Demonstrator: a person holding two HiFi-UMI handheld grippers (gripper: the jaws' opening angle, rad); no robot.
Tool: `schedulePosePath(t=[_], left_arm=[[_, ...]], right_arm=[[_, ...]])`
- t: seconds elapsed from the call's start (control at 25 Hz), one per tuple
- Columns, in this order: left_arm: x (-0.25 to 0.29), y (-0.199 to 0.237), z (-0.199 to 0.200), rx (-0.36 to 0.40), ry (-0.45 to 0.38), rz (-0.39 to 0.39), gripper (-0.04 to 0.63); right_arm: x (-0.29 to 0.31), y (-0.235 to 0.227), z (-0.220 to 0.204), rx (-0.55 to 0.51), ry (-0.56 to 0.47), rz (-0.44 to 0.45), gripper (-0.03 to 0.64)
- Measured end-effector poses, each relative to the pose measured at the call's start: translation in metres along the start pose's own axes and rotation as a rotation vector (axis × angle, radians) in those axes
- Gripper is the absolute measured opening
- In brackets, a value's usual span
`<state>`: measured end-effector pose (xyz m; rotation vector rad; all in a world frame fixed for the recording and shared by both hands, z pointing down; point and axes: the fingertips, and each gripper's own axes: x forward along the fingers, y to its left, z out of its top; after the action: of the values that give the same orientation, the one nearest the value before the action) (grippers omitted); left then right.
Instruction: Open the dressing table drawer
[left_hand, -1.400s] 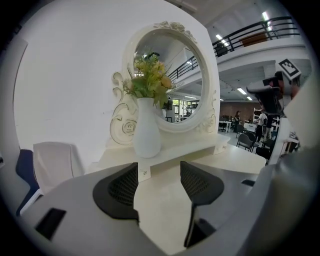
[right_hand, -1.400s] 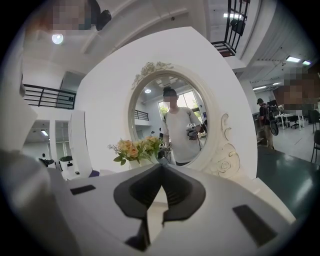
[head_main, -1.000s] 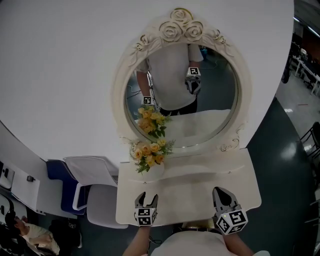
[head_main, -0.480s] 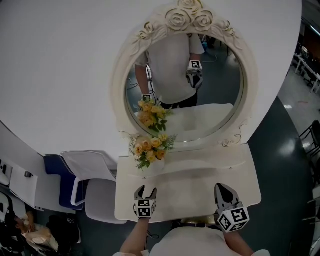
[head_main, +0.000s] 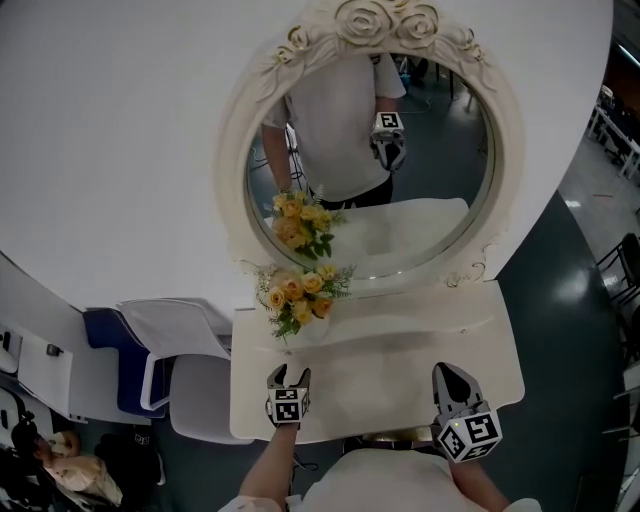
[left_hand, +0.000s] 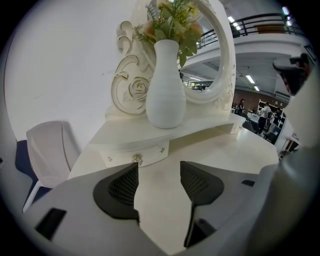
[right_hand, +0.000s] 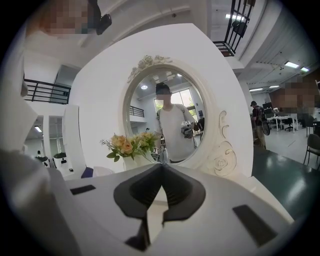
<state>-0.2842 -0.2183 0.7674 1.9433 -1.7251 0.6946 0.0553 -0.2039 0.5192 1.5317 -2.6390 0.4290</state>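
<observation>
Facing left tongs (left_hand: 158, 172): drawer (left_hand: 150, 153), long axis sideways.

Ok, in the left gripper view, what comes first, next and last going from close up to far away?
left gripper → drawer knob → white vase → round mirror

1. A white vase (left_hand: 164, 95) holding yellow flowers (head_main: 297, 297) stands upright at the foot of the mirror, towards its left side.
2. The oval mirror (head_main: 420, 240) has a cream frame carved with roses.
3. A white chair (head_main: 190, 345) stands by the wall, with a blue chair (head_main: 110, 350) just beside it.
</observation>
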Motion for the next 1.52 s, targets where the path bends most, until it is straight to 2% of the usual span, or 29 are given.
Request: schedulePosePath(t=[0.2,0.36,0.96,1.52], left_arm=[[0.010,0.006,-0.002,-0.008,0.025,0.002,0.270],[0.017,0.014,-0.006,-0.059,0.042,0.009,0.270],[0.043,0.040,-0.014,-0.147,0.092,0.037,0.261],[0.055,0.052,-0.010,-0.157,0.096,0.048,0.249]], right_arm=[[0.000,-0.004,-0.002,0.003,0.005,-0.021,0.009],[0.000,-0.006,-0.002,0.003,0.008,-0.040,0.009],[-0.005,-0.009,-0.006,0.001,0.020,-0.096,0.009],[-0.008,-0.010,-0.010,0.012,0.025,-0.126,0.009]])
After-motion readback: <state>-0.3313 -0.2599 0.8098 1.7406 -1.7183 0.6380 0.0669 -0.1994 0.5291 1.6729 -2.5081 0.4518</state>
